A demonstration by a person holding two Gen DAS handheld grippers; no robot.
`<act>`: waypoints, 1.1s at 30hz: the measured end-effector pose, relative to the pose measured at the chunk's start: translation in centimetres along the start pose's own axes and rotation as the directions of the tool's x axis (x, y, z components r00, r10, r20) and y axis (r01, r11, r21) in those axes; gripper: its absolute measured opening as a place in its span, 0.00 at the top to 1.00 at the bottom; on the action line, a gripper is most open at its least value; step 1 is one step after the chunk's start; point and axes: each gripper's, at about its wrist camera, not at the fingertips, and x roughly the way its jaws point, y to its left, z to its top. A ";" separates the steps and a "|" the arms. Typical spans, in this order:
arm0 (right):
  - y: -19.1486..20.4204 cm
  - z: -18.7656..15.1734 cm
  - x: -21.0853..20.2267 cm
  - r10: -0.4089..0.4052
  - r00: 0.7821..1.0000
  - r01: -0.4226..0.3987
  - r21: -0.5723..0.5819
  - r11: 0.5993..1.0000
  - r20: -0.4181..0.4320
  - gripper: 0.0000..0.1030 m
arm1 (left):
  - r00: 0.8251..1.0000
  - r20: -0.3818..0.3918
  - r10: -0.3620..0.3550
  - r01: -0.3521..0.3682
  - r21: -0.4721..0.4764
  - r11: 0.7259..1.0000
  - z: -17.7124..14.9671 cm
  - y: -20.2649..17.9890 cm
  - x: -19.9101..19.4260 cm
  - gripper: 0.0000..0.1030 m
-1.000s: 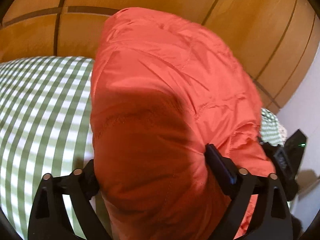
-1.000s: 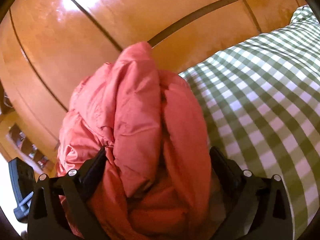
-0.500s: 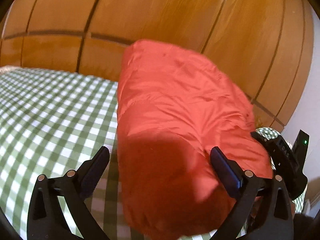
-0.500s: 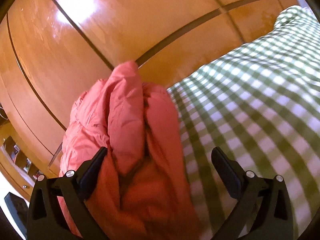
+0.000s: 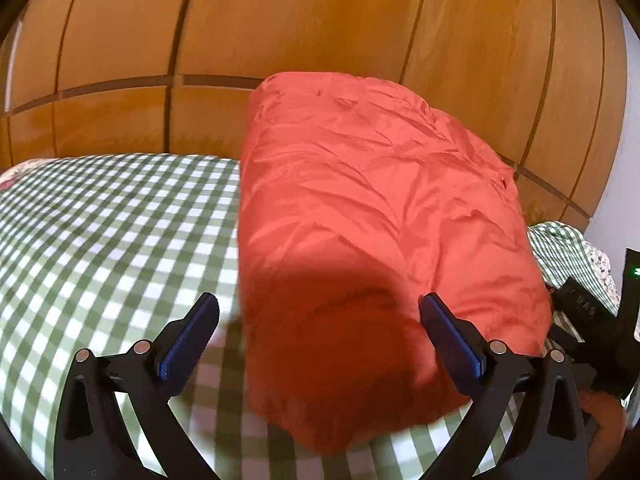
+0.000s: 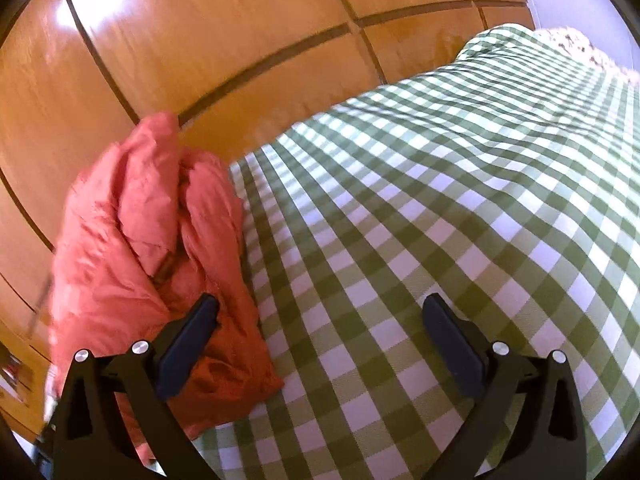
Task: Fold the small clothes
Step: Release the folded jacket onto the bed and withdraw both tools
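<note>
I see the orange padded garment (image 5: 372,232) folded into a puffy, creased bundle on the green checked bedspread (image 5: 112,232), against the wooden wall panels (image 5: 300,20). My left gripper (image 5: 320,332) has its jaws wide, holding nothing; the right gripper (image 6: 320,332) likewise, with the bundle at ten o'clock. The garment's underside is hidden; its edges blur.

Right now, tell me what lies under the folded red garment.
The red garment rests on the green checked bedcover, which shows all around it; wooden panels rise behind. Whatever sits directly beneath the garment is covered and cannot be seen.
</note>
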 end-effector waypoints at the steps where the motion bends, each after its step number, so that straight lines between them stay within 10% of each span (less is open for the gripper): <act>1: -0.1 -0.1 -0.6 -0.006 1.000 0.006 0.007 1.000 0.006 0.02 | 1.000 0.004 0.012 -0.012 0.002 1.000 -0.3 -0.3 -0.8 0.03; 11: 2.1 -2.9 -4.7 -0.069 0.995 0.055 -0.186 0.981 -0.070 0.02 | 0.990 -0.110 0.091 -0.103 -0.106 0.989 -3.5 0.6 -4.1 0.03; 16: 3.6 -5.0 -6.2 -0.125 0.988 0.086 -0.354 0.931 -0.089 0.02 | 0.976 -0.171 0.133 -0.138 -0.014 0.990 -4.6 -0.4 -5.8 0.03; 33: 8.5 -7.9 -12.5 -0.072 0.997 0.057 -0.541 0.839 -0.005 0.02 | 0.963 -0.037 0.266 -0.260 0.119 0.958 -4.5 -1.9 -12.5 0.03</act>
